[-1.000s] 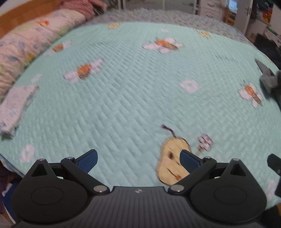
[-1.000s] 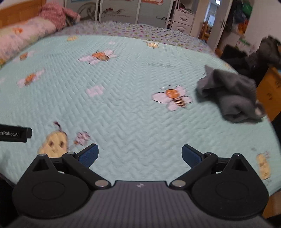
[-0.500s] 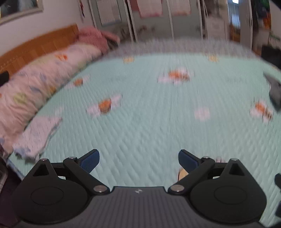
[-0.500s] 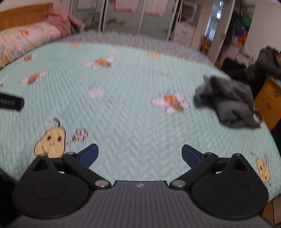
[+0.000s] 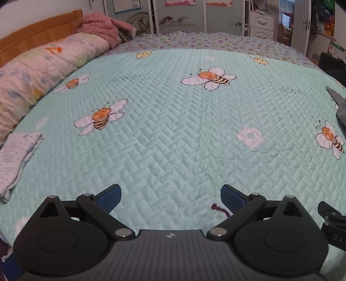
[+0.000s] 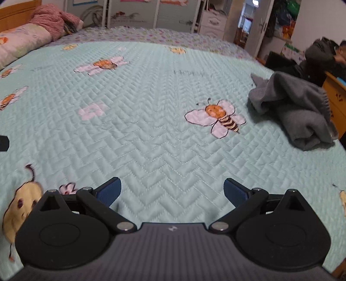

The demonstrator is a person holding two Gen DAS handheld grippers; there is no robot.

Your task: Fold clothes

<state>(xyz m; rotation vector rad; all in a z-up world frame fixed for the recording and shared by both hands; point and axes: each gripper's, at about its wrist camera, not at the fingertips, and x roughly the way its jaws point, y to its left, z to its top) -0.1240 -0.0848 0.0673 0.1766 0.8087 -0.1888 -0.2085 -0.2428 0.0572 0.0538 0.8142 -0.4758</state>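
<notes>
The crumpled grey garment [image 6: 294, 112] lies unfolded near the quilt's [image 6: 164, 138] right edge, well apart from me. In the last second I've lifted and levelled both views, my left gripper [image 5: 169, 195] and right gripper [image 6: 172, 192] spread wide, holding nothing, so the reach comes next.

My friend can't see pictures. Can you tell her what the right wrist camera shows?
A crumpled grey garment lies on the right side of a mint green bee-patterned quilt, waiting to be folded. The right tool is open and empty over the quilt, apart from the garment. A pink pillow and wardrobe doors are at the back.
</notes>
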